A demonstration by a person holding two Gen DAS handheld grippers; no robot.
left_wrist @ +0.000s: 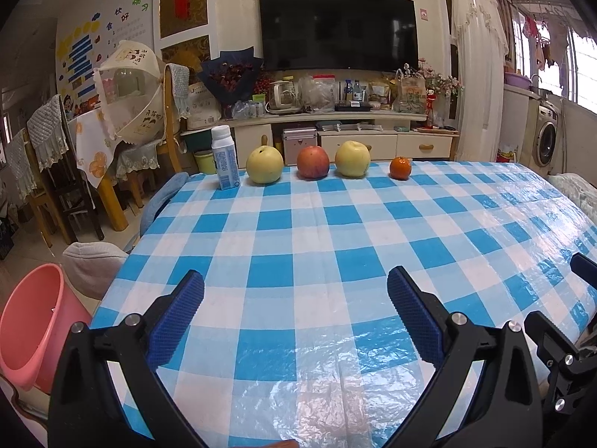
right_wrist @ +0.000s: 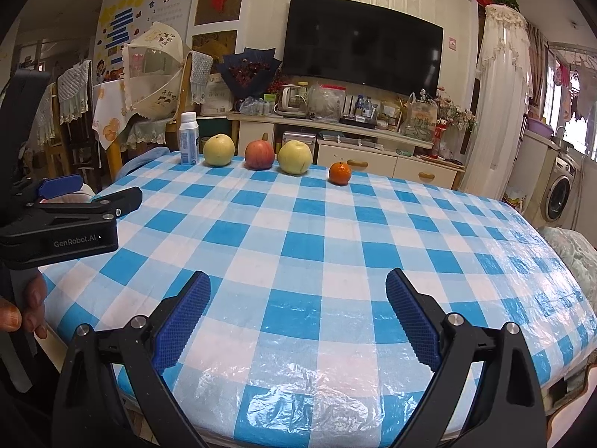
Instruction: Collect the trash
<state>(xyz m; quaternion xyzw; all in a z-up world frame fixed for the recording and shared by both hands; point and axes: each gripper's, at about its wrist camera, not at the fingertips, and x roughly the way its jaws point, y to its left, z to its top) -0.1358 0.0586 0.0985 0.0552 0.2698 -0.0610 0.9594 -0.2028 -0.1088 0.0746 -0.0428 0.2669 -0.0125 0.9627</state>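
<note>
A white bottle with a blue label (left_wrist: 225, 158) (right_wrist: 188, 143) stands upright at the far left edge of the checked table (left_wrist: 317, 231) (right_wrist: 317, 231). To its right sit a yellow pear (left_wrist: 264, 165) (right_wrist: 218, 150), a red apple (left_wrist: 312, 162) (right_wrist: 259, 155), a second yellow pear (left_wrist: 352, 159) (right_wrist: 294, 157) and a small orange (left_wrist: 400, 168) (right_wrist: 340, 173). My left gripper (left_wrist: 296, 282) hangs open over the near table edge, far from the row. My right gripper (right_wrist: 298, 280) is open too, with nothing between its fingers. A pink bin (left_wrist: 31, 321) stands on the floor at the left.
The table is covered with a blue and white cloth under clear plastic. The left gripper's body (right_wrist: 59, 220), held by a hand (right_wrist: 22, 310), shows at the left of the right wrist view. Chairs (left_wrist: 52, 156), a TV cabinet (left_wrist: 335, 127) and a washing machine (left_wrist: 546, 138) stand beyond the table.
</note>
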